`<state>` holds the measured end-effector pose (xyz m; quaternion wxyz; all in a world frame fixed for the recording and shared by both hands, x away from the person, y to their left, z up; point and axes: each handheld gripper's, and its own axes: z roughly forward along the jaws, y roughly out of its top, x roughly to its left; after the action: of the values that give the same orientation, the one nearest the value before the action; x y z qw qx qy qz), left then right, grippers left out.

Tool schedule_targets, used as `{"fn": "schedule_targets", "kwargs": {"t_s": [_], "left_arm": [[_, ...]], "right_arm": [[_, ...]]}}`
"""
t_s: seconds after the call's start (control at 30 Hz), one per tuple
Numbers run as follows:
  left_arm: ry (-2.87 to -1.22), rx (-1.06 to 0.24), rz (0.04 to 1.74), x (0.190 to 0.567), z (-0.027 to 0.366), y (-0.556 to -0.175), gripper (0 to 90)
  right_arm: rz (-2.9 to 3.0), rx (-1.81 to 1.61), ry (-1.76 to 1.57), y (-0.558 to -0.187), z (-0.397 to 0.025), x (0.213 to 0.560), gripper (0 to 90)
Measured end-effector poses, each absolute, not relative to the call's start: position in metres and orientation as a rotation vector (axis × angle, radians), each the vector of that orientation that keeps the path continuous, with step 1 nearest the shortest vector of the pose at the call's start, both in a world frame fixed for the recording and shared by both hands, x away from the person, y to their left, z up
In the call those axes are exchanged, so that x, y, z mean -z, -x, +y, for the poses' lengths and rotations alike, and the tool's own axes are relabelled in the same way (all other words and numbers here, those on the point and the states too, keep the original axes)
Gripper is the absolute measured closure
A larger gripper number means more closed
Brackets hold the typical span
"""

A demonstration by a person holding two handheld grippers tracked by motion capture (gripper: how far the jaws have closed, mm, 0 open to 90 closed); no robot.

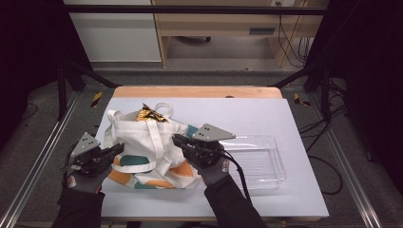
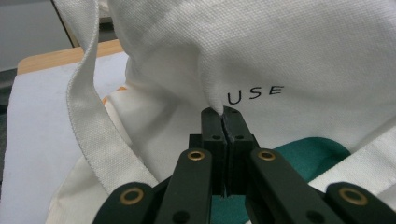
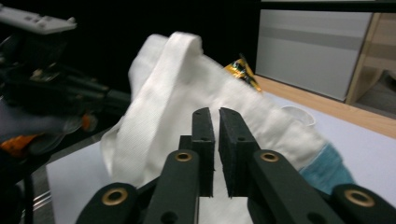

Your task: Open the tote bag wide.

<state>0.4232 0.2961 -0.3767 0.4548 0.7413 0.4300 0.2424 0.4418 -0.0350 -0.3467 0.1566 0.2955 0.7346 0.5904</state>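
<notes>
A white tote bag [image 1: 147, 147] with orange and teal shapes lies on the pale table [image 1: 266, 114]. A gold and black snack packet [image 1: 149, 115] pokes out of its far mouth. My left gripper [image 1: 119, 148] is at the bag's left side. In the left gripper view, that gripper [image 2: 223, 112] is shut on a pinch of the white cloth [image 2: 280, 46] beside the letters "USE". My right gripper [image 1: 177, 139] is at the bag's right edge. In the right gripper view its jaws [image 3: 217, 114] stand a narrow gap apart, nothing between them, before the raised bag [image 3: 187, 93] and packet [image 3: 243, 72].
A clear plastic tray [image 1: 280, 166] sits right of the bag, close behind my right hand. One loose bag strap [image 2: 88, 116] hangs left of my left gripper. Black frame posts stand at both sides of the table, with wooden furniture beyond its far edge.
</notes>
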Motion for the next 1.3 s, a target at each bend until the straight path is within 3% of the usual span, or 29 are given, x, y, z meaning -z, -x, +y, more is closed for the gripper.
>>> {"fn": "schedule_targets", "kwargs": {"t_s": [0.13,0.6,1.3], "left_arm": [[-1.835,-0.604,1.051,0.380,0.296,-0.417,88.9],[-1.857,-0.617,1.038,0.388,0.299,-0.404,88.8],[-1.873,-0.609,1.043,0.395,0.300,-0.399,88.6]], "right_arm": [[2.060,-1.700,-0.880,-0.451,-0.033,0.344,90.0],[2.041,-1.595,-0.975,-0.473,-0.012,0.347,90.0],[2.173,-1.608,-0.881,-0.451,-0.003,0.353,90.0]]}}
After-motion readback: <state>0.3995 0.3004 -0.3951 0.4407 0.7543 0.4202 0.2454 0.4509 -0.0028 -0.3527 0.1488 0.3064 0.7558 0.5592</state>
